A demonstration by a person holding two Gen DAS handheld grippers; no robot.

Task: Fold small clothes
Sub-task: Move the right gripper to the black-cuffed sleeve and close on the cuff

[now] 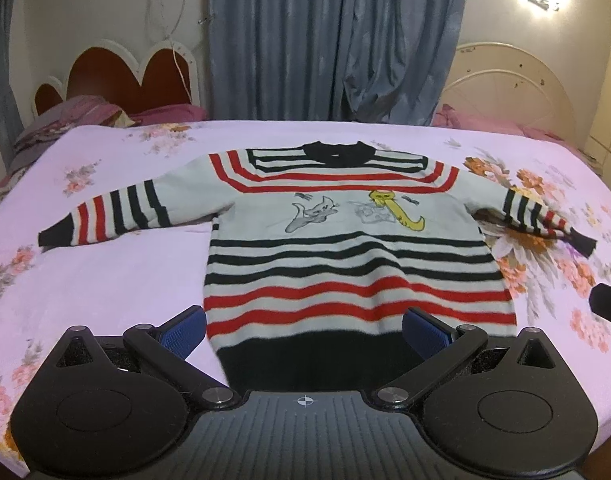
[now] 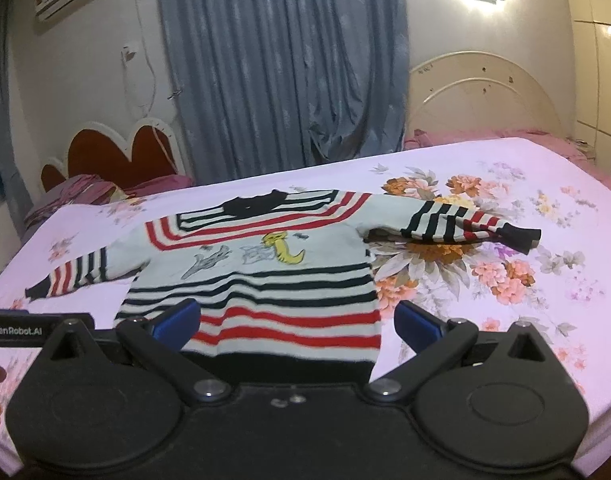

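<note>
I see the sweater (image 1: 345,240) lying flat, front up, on the bed (image 1: 125,280), over a floral pink sheet. Everything here I place against that sweater. Its dark collar points toward the blue curtain (image 1: 333,40); its black hem lies nearest my cameras. One sleeve stretches out straight to the sweater's left side in the picture, the other runs out to the right with its cuff crumpled and twisted. A yellow cat and grey figures sit across the chest.

My left hand-held gripper (image 1: 305,326) hangs just short of the hem, spread wide, with one blue pad (image 1: 183,330) off the hem's left corner and the other over the black band. It grips nothing.

My right hand-held gripper (image 2: 295,322) is also spread wide and empty, over the hem's right part; its left pad overlaps the striped body, its right pad (image 2: 419,326) sits over bare sheet beside the hem corner.
</note>
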